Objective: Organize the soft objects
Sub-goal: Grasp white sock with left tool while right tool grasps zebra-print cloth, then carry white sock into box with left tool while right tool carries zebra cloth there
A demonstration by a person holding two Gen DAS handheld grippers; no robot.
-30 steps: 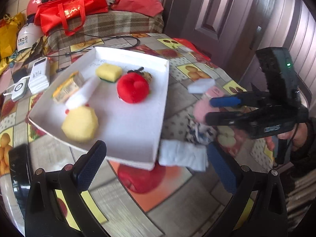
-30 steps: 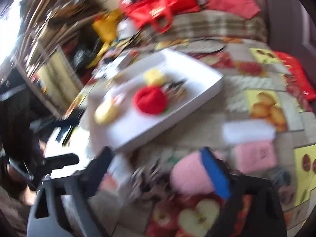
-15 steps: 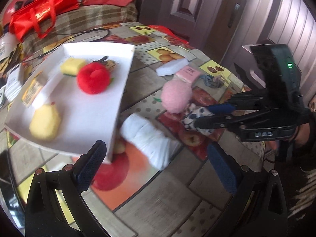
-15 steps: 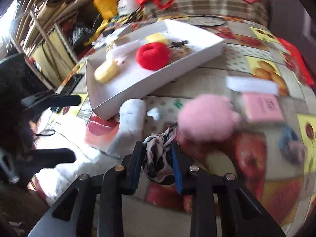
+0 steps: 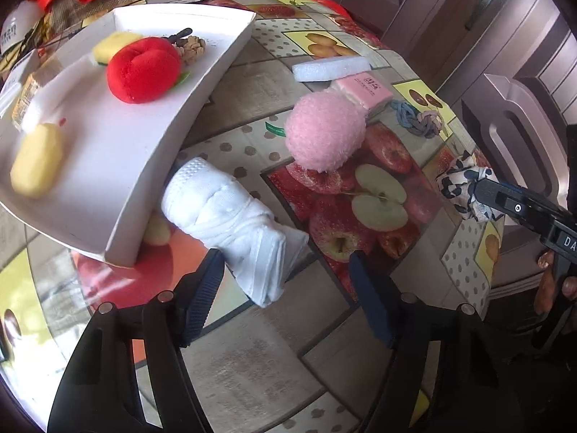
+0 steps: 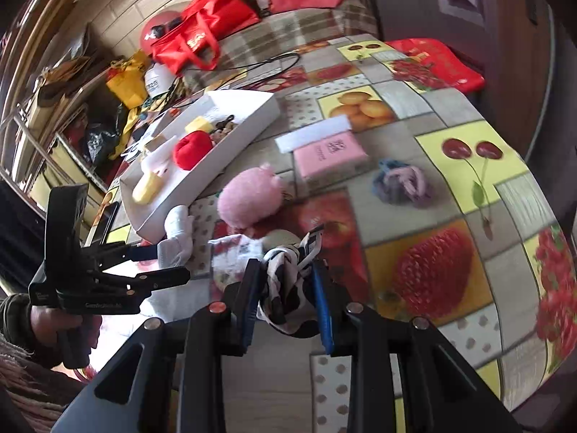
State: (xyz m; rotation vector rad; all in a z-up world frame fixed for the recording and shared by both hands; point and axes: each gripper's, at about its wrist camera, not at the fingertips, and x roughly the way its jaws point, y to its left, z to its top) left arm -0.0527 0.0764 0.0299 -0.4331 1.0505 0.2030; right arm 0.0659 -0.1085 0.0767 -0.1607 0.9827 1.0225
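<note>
Two tools, two soft things to put in the tray

The right tool (image 6: 285, 288) pinches a black-and-white cloth (image 6: 285, 281) above the worktop (image 5: 252, 361). The left tool (image 5: 285, 288) is closing around a rolled white towel (image 5: 230, 216) beside the white tray (image 5: 126, 137); squeeze its middle gently. The pink packet (image 5: 364, 88) has writing, too blurry to read.

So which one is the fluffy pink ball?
Find the white tray on the fruit-print tablecloth. Just off its long edge, past the rolled white cloth, sits the pink ball. It is round and fuzzy, unlike the flat pink block beside it.
</note>
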